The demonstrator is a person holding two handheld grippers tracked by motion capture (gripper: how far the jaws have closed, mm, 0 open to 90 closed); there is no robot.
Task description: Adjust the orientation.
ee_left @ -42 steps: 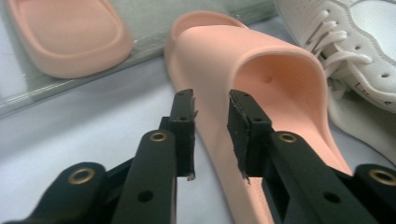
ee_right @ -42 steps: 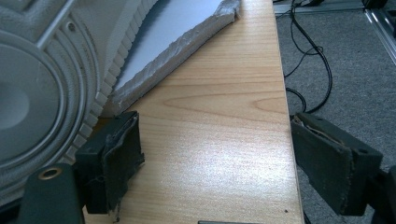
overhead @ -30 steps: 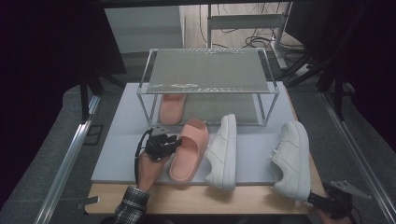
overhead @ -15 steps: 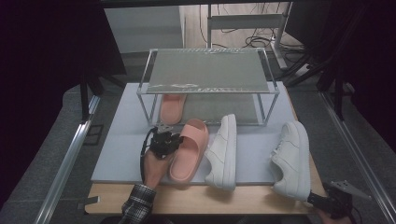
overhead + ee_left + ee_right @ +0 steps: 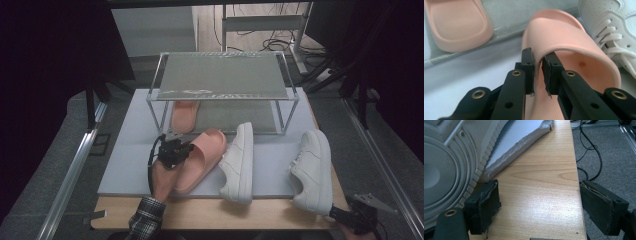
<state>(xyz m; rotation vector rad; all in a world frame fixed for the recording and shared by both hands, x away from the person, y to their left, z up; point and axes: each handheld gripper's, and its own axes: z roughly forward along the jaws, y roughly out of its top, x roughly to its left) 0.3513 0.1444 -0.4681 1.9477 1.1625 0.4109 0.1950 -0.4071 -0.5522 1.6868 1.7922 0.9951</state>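
step: grip phase on the pink slipper [image 5: 200,159]. Judging by the layout, the work is racking shoes, and this slipper's mate [image 5: 183,115] already sits on the lower shelf of the rack [image 5: 222,75].
left tool: left tool [image 5: 538,66] jaws have just been closing; they stand narrow, one each side of the strap's edge. Pads look to be on the rubber, so I read it as gripped, not yet lifted.
slipper location: on the grey mat [image 5: 125,160], mid-left of the bench [image 5: 210,212], toe toward 1 o'clock; rack leg just beyond at 12, white sneaker [image 5: 239,161] on its side just beside at 3 o'clock.
right tool: right tool [image 5: 539,205] wide open, holding nothing, parked over the bench's front right corner; second white sneaker [image 5: 313,172] close by at 10 o'clock, its sole at the left of the right gripper view.
next move: lift clear of the mat, carry toward 12 and slot under the top shelf beside the mate. Needs a firm pinch, as the strap is soft and may flex out, plus a low path to clear the shelf frame and avoid nudging the sneaker.
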